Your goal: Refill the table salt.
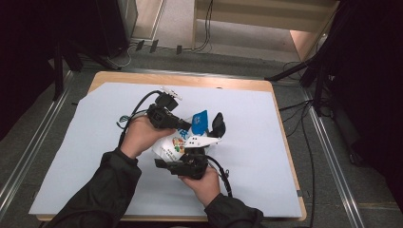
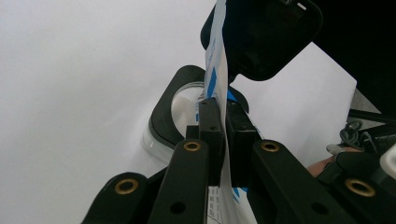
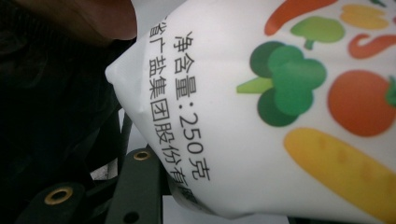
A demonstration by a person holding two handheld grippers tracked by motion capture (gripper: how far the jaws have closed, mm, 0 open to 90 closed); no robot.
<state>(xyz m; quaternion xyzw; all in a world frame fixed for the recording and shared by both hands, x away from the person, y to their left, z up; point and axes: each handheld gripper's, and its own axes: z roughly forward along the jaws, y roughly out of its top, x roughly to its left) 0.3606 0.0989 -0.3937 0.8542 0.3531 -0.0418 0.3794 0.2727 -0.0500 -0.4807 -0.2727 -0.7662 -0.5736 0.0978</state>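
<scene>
Centrally placed thing: a white pouch printed with vegetables and black characters, blue at its top edge, held up between the two hands above the middle of the tabletop.
Left claw: closed tight on the pouch's thin flat edge; in the left gripper view the film runs straight up between the two pressed pads.
Right claw: partly open, its jaws standing either side of the pouch's body; whether the pads press on it I cannot tell, as the pouch covers them in the right gripper view.
Hands: the left hand and right hand come in from the near edge in dark sleeves.
Cover: a pale sheet lies over most of the tabletop, bare wood showing along the far edge.
In the way: the pouch itself blocks the right claw's camera; the right claw's black body looms just behind the film in the left gripper view.
Around: cables trail on the grey floor to the right, and dark stand legs sit beyond the far corner.
</scene>
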